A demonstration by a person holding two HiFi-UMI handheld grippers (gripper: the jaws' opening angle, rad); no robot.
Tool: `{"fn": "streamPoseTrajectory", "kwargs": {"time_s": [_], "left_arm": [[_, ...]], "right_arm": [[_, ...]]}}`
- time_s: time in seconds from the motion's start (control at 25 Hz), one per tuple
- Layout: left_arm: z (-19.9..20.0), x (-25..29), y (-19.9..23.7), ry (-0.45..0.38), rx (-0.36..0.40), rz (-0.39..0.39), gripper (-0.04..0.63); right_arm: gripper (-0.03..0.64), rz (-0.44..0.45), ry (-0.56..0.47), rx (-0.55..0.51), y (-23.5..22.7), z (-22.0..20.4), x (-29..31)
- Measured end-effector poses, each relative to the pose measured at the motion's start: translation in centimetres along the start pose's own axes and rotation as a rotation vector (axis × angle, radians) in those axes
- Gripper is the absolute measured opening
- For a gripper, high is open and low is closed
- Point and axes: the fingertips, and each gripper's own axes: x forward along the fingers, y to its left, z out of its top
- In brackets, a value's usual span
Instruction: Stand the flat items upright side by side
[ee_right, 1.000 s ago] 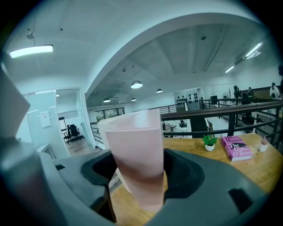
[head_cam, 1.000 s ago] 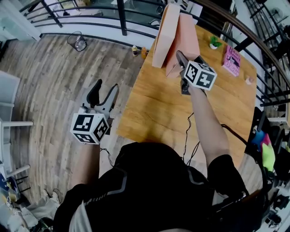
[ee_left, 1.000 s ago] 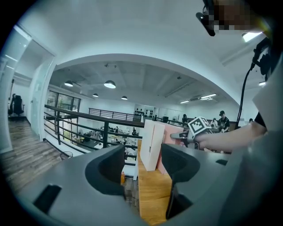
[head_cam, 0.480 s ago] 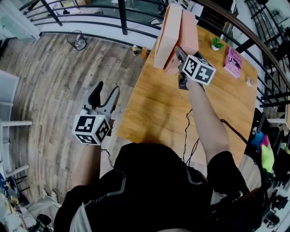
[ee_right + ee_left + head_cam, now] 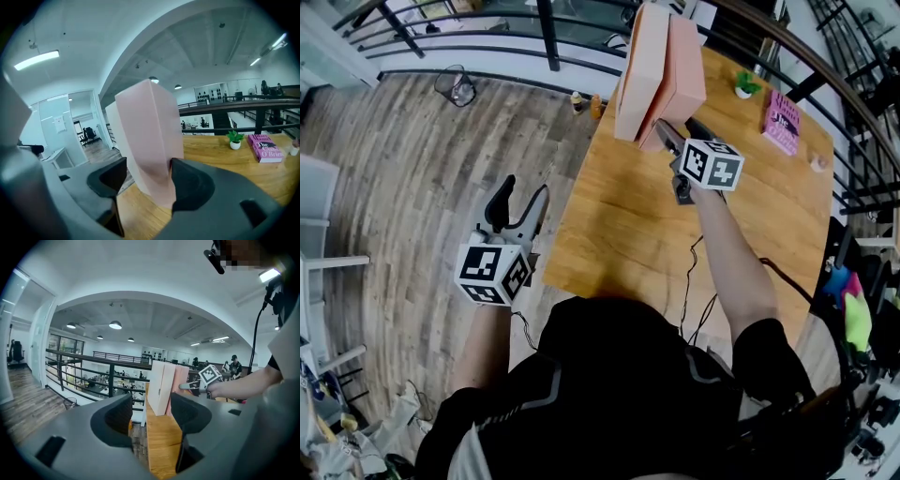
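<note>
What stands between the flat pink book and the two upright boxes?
Only a small plant: it sits on the table close to the book, on the side toward the boxes, slightly off the straight line.

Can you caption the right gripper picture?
Right gripper, jaws just closing, straddles a standing pink box on the wooden table.

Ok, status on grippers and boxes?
Left hand-held gripper open, empty. Right hand-held gripper: jaws just closing round darker pink flat box, not clamped. Paler pink flat box upright beside it. Nothing blocking.

The pink box [image 5: 686, 75] has swung upright against the paler box [image 5: 639, 66] — right tongs [image 5: 678, 128] closing a little around it.
</note>
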Motion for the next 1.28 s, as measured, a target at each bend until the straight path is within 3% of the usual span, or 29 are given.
{"fn": "streamPoseTrajectory", "kwargs": {"time_s": [0.12, 0.2, 0.72, 1.28], "left_arm": [[0.4, 0.0, 0.3, -0.004, 0.006, 0.007, 0.272], [0.7, -0.1, 0.7, -0.010, 0.007, 0.024, 0.272], [1.9, -0.4, 0.8, -0.020, 0.027, 0.032, 0.267], [3.7, 0.5, -1.6, -0.056, 0.035, -0.032, 0.267]], "right_arm": [[0.232, -0.024, 0.010, -0.006, -0.2, -0.4, 0.6], [0.224, -0.029, 0.015, -0.012, 0.0, -0.2, 1.1], [0.209, -0.012, 0.006, 0.042, 1.0, -0.1, 2.2], [0.216, 0.004, -0.008, 0.046, 1.0, 0.5, 1.1]]}}
